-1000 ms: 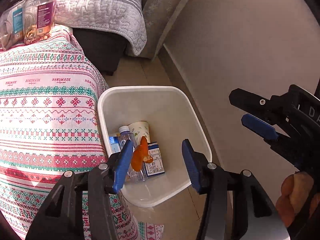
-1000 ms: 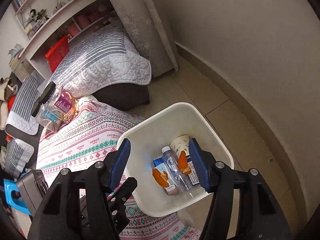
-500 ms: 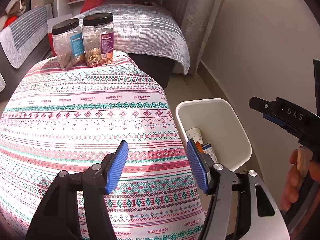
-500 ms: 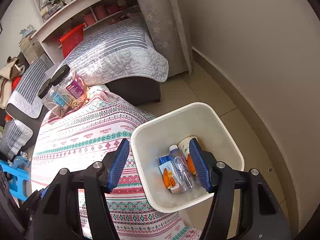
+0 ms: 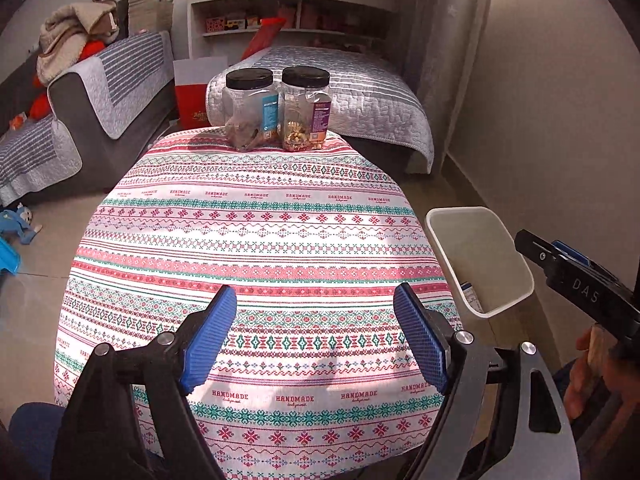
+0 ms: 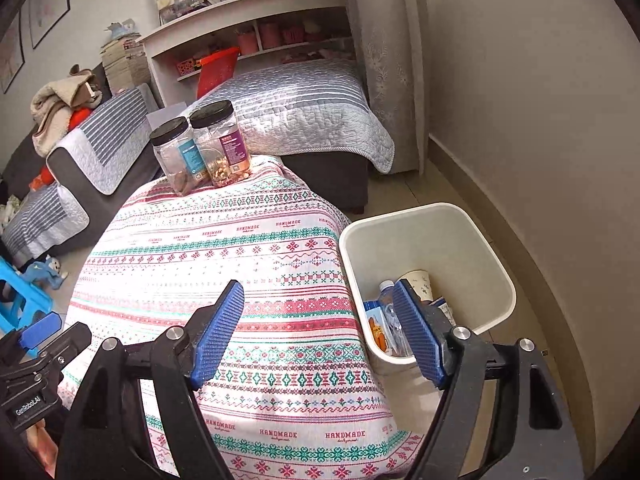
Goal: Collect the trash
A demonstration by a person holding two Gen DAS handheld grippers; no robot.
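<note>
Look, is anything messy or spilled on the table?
Nothing stands out. The tablecloth lies smooth, the two jars stand upright at its far edge, and the trash sits inside the bin beside the table.

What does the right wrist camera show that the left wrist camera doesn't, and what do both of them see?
Only the right wrist view looks down into the white bin: a paper cup, a clear bottle and a blue carton lie inside. It also catches the left gripper at its lower left edge.

Only the left wrist view shows the hand holding the right gripper, plus a red and white bag on the floor.

Both show the patterned tablecloth, two black-lidded jars at its far edge, the bin and the grey bed.
</note>
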